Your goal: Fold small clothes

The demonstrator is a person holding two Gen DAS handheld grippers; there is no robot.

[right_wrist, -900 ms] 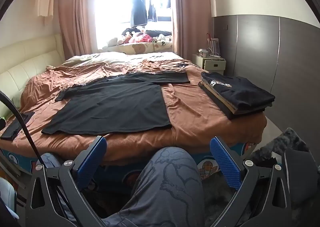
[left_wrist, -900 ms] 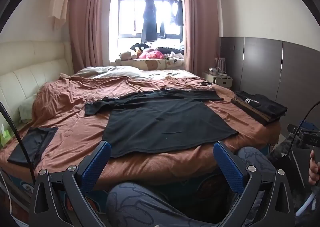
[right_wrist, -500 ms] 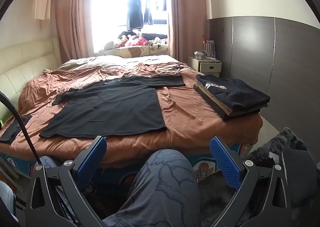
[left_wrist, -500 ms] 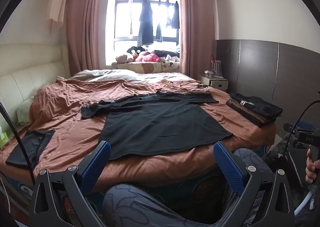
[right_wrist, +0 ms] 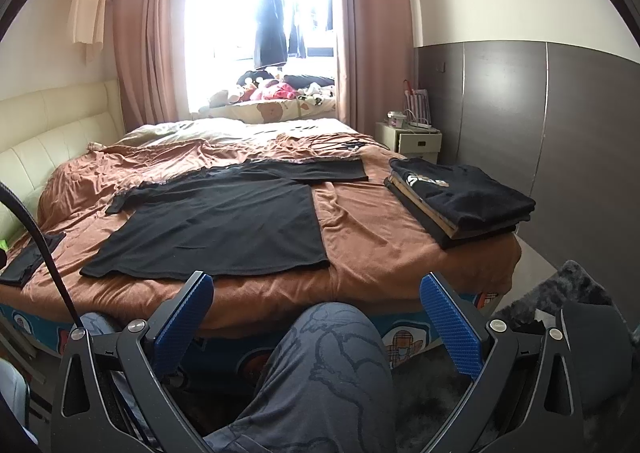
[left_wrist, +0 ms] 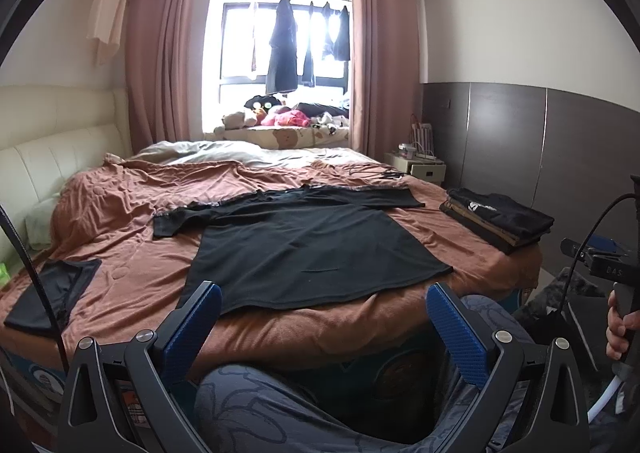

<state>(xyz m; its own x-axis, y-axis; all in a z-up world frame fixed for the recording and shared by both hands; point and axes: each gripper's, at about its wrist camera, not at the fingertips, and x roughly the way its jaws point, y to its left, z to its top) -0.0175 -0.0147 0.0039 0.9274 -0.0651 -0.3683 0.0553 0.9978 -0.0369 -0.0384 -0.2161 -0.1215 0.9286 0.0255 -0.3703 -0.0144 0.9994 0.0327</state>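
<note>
- Left gripper (left_wrist: 323,317) — jaws spread wide, nothing between the blue pads; held short of the bed, above a knee in patterned grey trousers (left_wrist: 256,409).
- Right gripper (right_wrist: 316,309) — likewise wide apart and empty, above the other trouser leg, pointed at the foot of the bed.
- Black T-shirt (left_wrist: 308,249) lies spread flat on the rust-brown bedspread (left_wrist: 120,221), hem toward the grippers at the near edge of the bed, both sleeves out to the sides. Neither gripper touches it.
- Stack of folded clothes (right_wrist: 460,201) at the right corner of the bed, apart from the shirt; a black garment with a pale print on top, brown layers beneath.
- Another dark garment (left_wrist: 48,293) lies flat at the left edge of the bed, partly behind a black cable (left_wrist: 36,277).
- In the left view a hand (left_wrist: 620,325) at the far right grips the handle of the other device.
- Background: cream padded headboard (left_wrist: 48,157), pink curtains (left_wrist: 160,53), dark clothes hanging (left_wrist: 282,49) in the bright window, soft toys (left_wrist: 264,115) on the sill, small bedside cabinet (right_wrist: 408,141) by the dark panelled wall.
</note>
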